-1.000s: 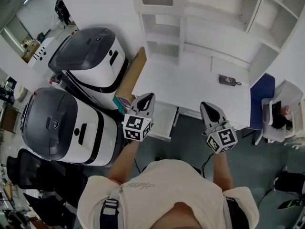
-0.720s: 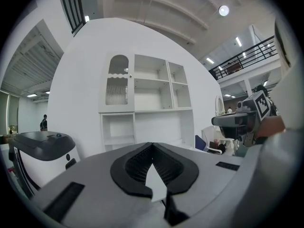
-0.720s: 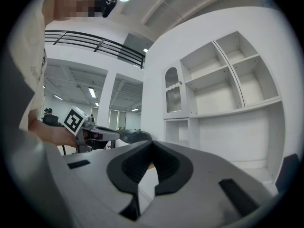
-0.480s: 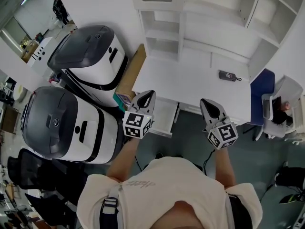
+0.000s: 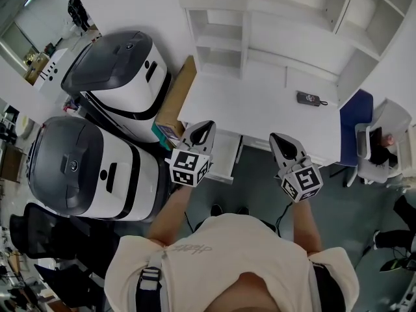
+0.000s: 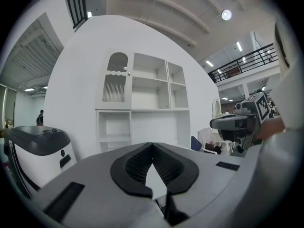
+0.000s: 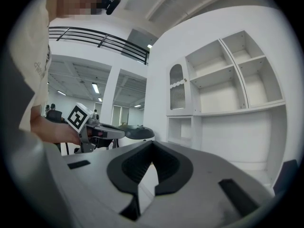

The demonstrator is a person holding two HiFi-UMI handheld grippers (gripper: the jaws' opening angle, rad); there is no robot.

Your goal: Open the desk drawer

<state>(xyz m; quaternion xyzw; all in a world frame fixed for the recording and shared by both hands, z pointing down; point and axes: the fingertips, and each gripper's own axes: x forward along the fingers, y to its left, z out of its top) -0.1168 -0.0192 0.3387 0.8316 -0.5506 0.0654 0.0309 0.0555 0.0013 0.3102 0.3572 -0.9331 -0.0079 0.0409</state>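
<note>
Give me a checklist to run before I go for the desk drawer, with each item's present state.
1. Left gripper ready to grasp: not ok. Its fingers are shut with nothing between them.
2. Right gripper free: ok. It is shut and empty.
3. Drawer located: ok. It sits under the left end of the desk, just ahead of the left gripper, and seems to jut past the front edge.
4. Handle spotted: cannot tell. No view shows one.
5. Contact with the drawer: not ok. Both grippers appear to hang short of it.
6. Desktop clutter: ok. The small dark device lies at the far right, away from the drawer.
</note>
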